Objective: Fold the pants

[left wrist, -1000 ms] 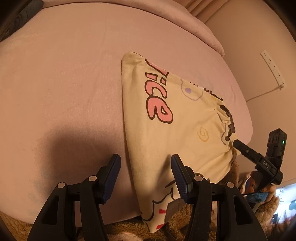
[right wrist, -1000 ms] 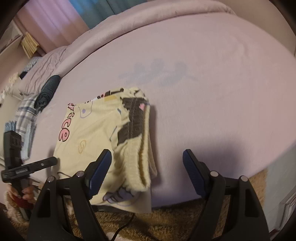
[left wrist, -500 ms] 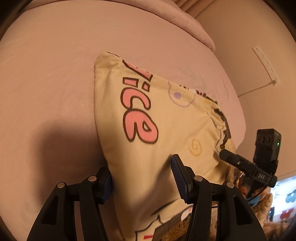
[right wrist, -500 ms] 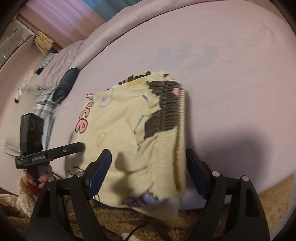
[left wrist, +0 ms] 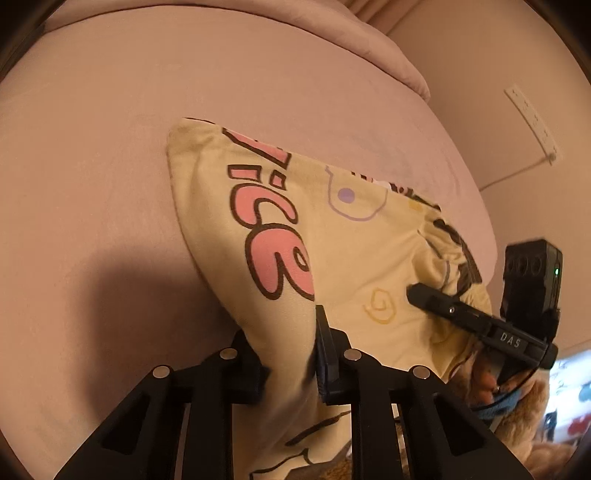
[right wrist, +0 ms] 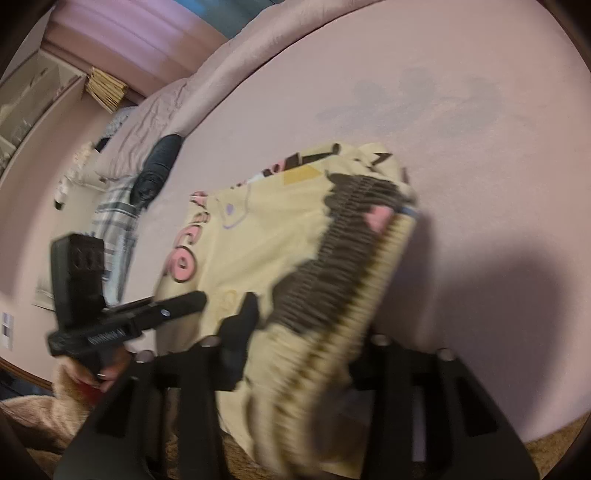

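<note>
The folded pale-yellow pants with pink lettering and a dark ribbed waistband lie at the near edge of the pink bed. My left gripper is shut on the folded left edge of the pants. My right gripper is shut on the waistband side of the pants, lifting it slightly. Each gripper shows in the other's view: the right one in the left wrist view, the left one in the right wrist view.
A dark rolled garment and plaid cloth lie at the bed's far left. A bunched duvet is at the back. A power strip hangs on the wall. Brown shaggy rug below the bed edge.
Both grippers moved forward onto the pants and closed from open, the left on the folded edge, the right on the waistband side. The near edge has lifted a little.
</note>
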The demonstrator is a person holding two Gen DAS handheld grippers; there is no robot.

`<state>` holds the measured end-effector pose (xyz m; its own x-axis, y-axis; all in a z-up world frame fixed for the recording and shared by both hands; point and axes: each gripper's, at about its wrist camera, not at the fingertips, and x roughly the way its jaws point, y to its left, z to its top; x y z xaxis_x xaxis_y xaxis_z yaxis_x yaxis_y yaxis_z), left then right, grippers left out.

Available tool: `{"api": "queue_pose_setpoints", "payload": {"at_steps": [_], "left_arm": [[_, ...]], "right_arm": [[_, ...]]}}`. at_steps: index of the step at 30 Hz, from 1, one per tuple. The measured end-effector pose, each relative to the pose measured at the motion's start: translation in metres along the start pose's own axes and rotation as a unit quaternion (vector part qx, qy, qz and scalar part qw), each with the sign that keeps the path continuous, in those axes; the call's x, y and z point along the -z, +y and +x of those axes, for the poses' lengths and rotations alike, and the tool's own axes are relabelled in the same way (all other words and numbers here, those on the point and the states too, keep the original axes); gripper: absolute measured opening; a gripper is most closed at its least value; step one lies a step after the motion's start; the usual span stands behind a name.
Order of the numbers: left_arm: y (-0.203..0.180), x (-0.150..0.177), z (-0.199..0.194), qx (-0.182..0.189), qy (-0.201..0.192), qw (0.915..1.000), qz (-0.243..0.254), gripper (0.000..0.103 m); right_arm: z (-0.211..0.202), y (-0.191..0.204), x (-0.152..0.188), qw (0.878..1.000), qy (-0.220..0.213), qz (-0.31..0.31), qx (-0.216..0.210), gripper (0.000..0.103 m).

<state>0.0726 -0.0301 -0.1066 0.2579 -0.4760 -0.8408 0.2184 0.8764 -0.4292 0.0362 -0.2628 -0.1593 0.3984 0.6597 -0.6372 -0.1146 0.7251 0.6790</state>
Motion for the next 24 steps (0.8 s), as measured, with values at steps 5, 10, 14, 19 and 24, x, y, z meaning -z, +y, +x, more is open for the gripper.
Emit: {"api": "queue_pose_setpoints", "payload": {"at_steps": [5, 10, 14, 19, 24], "left_arm": [[-0.017, 0.005, -0.013, -0.025, -0.022, 0.999, 0.03, 0.017], [-0.03, 0.004, -0.033, -0.011, -0.042, 0.9982, 0.042, 0.017], [-0.039, -0.001, -0.05, -0.008, -0.066, 0.9963, 0.054, 0.017], [-0.042, -0.005, -0.067, -0.003, -0.087, 0.9945, 0.059, 0.017], [-0.05, -0.016, -0.069, -0.006, -0.099, 0.9931, 0.063, 0.017]], "right_arm": [[-0.01, 0.01, -0.001, 1.0, -0.014, -0.008, 0.022, 0.027], [-0.027, 0.024, -0.006, 0.999, -0.036, -0.021, 0.016, 0.027], [-0.04, 0.037, -0.011, 0.998, -0.057, -0.029, 0.001, 0.027], [-0.051, 0.046, -0.019, 0.996, -0.077, -0.032, -0.013, 0.027], [-0.057, 0.052, -0.026, 0.995, -0.089, -0.041, -0.013, 0.027]]}}
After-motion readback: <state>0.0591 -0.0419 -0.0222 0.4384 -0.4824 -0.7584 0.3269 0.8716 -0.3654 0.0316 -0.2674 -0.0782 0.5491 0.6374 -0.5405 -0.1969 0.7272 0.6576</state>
